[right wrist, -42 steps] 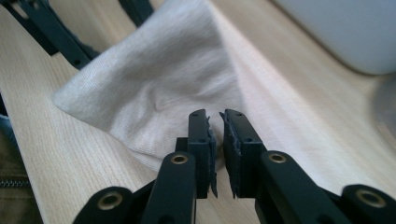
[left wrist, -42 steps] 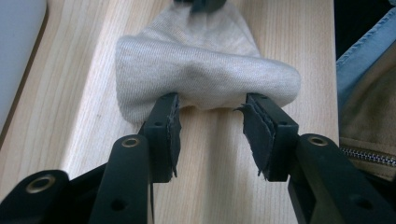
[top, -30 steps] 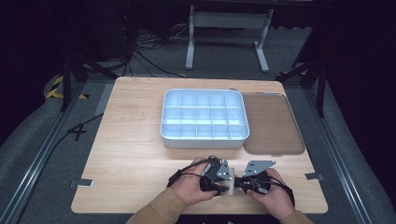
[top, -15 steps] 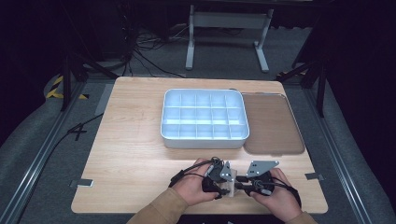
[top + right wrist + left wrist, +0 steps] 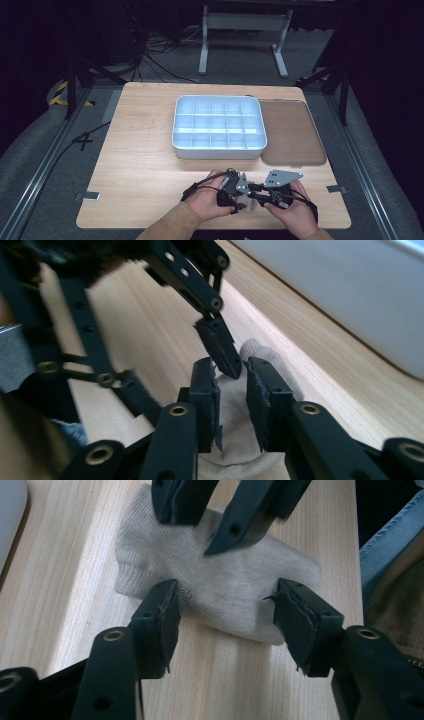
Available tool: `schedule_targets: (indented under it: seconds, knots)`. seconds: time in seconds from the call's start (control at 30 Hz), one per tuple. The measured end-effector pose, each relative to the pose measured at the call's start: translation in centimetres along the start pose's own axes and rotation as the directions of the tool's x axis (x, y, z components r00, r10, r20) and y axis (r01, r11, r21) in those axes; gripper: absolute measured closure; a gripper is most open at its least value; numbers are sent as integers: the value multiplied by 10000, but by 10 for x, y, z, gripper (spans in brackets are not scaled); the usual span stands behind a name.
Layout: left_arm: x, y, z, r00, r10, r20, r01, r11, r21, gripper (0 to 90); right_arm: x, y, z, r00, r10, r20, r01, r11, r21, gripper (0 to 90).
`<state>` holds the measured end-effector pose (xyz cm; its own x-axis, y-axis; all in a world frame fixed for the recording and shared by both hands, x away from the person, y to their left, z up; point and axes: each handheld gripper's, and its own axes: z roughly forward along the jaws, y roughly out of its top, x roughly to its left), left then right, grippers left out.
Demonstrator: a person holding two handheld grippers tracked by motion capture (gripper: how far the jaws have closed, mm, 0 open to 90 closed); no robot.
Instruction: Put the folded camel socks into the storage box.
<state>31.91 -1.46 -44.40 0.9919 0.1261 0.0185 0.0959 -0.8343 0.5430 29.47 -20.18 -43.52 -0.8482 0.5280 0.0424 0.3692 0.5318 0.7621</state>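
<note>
A beige knitted cloth [image 5: 225, 580], like a small sock or glove, lies flat on the wooden table near its front edge [image 5: 245, 204]. My left gripper [image 5: 226, 605] is open, its two jaws straddling the cloth's near side. My right gripper [image 5: 231, 375] comes from the opposite side; its jaws stand close together with a fold of the cloth [image 5: 232, 435] between the pads. In the left gripper view the right gripper [image 5: 207, 527] presses down on the cloth's far part. One finger [image 5: 220, 345] of the left gripper touches the cloth just ahead of my right jaws. In the high view the left gripper [image 5: 234, 196] and right gripper [image 5: 256, 198] meet between both hands.
A white compartment tray [image 5: 218, 150] sits in the middle of the table, a short way beyond the hands. A brown lid [image 5: 290, 132] lies flat beside it on the right. Bare wood spreads to the left of the hands and tray.
Both hands have drifted slightly toward the table's near edge, with the grippers still together over the cloth. The tray and lid have not moved.
</note>
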Motion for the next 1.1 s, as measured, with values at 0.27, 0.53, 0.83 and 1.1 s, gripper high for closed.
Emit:
schedule_targets:
  seconds: [0.27,0.53,0.83,1.1]
  knots:
    - [0,0,0,9999,-110,38,110,9999,-3,403,-3,-9,6,9973,63,738,-110,9980,627,669]
    - [0,-2,2,9993,-277,266,277,9996,9,378,-10,-17,13,9909,823,1068,-922,9916,911,511]
    - [2,-6,-3,9989,-396,231,394,9992,96,379,-19,-21,16,9802,1833,745,-1894,9782,855,491]
    - [1,-11,-9,9988,-486,-10,486,9988,-24,380,-24,-22,19,9698,2391,472,-2427,9654,951,487]
